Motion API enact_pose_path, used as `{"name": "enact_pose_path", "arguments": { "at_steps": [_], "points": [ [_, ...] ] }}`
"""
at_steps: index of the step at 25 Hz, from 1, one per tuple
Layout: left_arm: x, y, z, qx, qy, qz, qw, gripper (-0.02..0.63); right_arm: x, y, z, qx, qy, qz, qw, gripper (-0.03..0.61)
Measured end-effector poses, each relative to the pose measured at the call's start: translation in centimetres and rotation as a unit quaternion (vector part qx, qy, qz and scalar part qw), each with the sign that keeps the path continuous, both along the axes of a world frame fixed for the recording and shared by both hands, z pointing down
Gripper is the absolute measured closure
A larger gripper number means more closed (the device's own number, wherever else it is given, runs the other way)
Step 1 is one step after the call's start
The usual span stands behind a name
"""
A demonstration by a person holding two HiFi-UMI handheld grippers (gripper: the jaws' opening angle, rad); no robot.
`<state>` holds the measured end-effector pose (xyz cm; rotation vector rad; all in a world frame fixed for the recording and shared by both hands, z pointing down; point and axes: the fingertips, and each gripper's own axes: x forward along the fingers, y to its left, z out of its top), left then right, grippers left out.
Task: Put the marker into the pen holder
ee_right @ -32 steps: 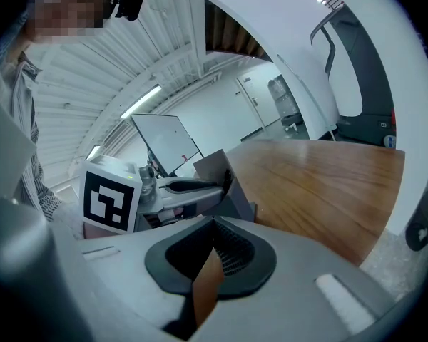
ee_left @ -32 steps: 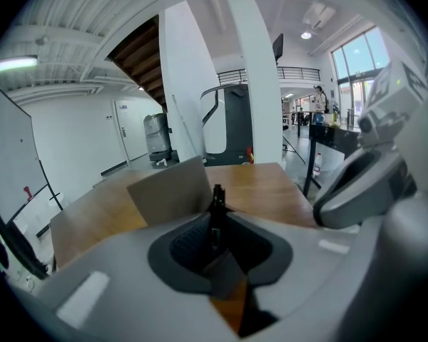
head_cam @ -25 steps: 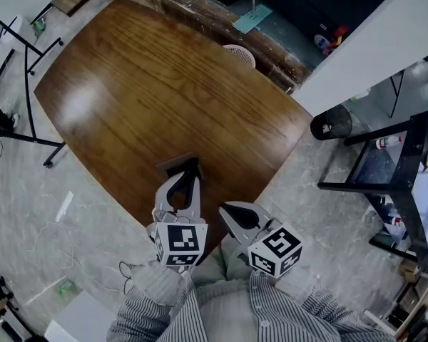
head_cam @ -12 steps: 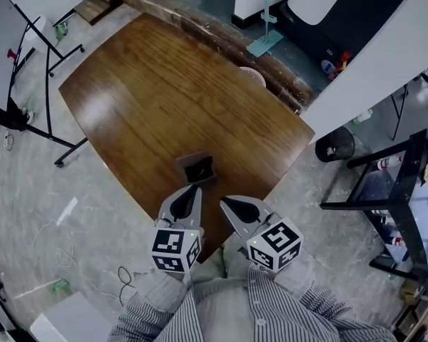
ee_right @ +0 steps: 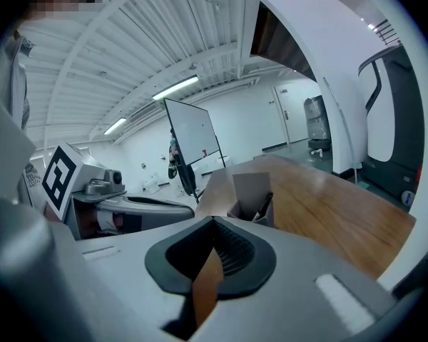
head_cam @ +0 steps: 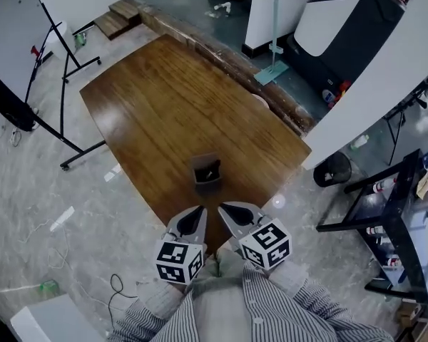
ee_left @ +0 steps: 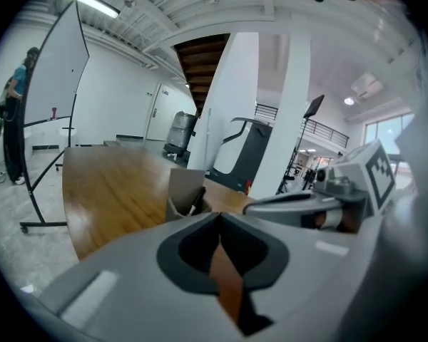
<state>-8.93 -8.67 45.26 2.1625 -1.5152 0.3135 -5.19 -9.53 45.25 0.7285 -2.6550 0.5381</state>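
Wood, warm brown and glossy with a pale sheen on one side, forms the long table [head_cam: 157, 105] below me. Its near corner is rounded and sits just ahead of my two tools. My left gripper [head_cam: 199, 209] and right gripper [head_cam: 222, 206] hover side by side over that near edge, tips close to each other. Each has its jaws pressed together on nothing, and only a sliver of tabletop shows through the slot behind the tips. A little farther onto the wood stands the pen holder [head_cam: 206, 174], a small dark open-topped box, upright and apart from both grippers. The marker [head_cam: 210, 172] leans inside it, dark, with its upper end poking above the rim. Around the table lies a grey marbled floor [head_cam: 50, 191] with a loose cable and a few scraps on it. A whiteboard [head_cam: 7, 41] on a black wheeled stand is off to my left, and a white wall [head_cam: 385, 70] runs along the right. A round black bin [head_cam: 332, 169] stands near the wall's foot, with a black shelving rack [head_cam: 406, 212] beyond it. My striped sleeves [head_cam: 164, 305] fill the bottom of the head view.
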Motion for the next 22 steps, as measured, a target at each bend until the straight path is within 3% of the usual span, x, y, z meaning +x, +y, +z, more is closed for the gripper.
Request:
{"name": "enact_pose_path", "arguments": {
  "at_steps": [11, 22],
  "points": [
    [0.0, 1.9, -0.4, -0.006, 0.04, -0.009, 0.9992, 0.606, -0.1, 2.8, -0.5, 0.014, 0.022, -0.017, 1.0, 0.58],
    [0.3, 2.1, -0.3, -0.012, 0.05, -0.007, 0.9987, 0.606, -0.2, 3.3, -0.7, 0.018, 0.026, -0.02, 0.999, 0.579]
  ]
}}
